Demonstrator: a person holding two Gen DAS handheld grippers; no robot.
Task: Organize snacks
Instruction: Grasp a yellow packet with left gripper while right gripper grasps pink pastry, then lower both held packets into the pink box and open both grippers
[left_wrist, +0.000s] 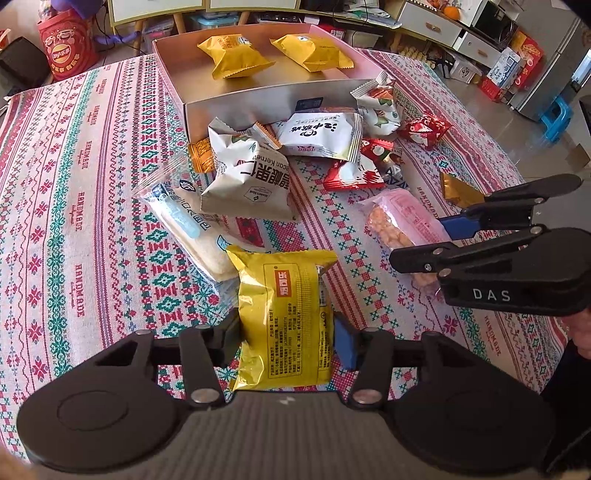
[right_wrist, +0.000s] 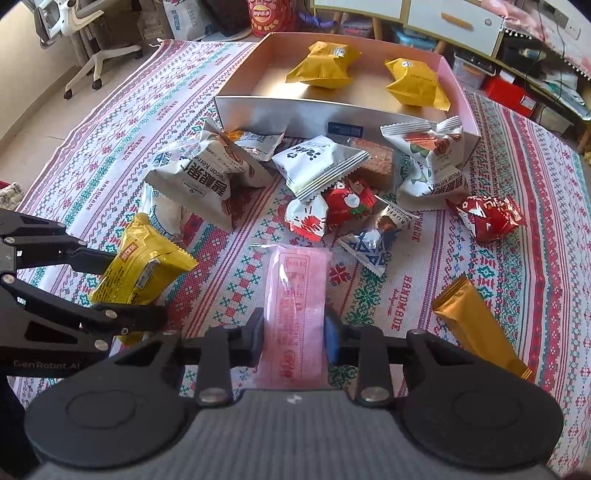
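Left tool (left_wrist: 288, 334) gripping yellow snack packet (left_wrist: 284, 317); right tool (right_wrist: 295, 338) clamping pink snack bar (right_wrist: 295, 310), both low over worktop (left_wrist: 74, 184). Advice: lifting straight up, clearing snack pile (right_wrist: 325, 177), carrying over near wall of open box (right_wrist: 280, 114), releasing beside two yellow packets inside.

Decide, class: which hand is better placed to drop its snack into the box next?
Probably left. The left gripper grips its shiny yellow packet with the open pink cardboard box ahead. The right gripper grips its pink wrapped bar, with the loose pile between it and the box.
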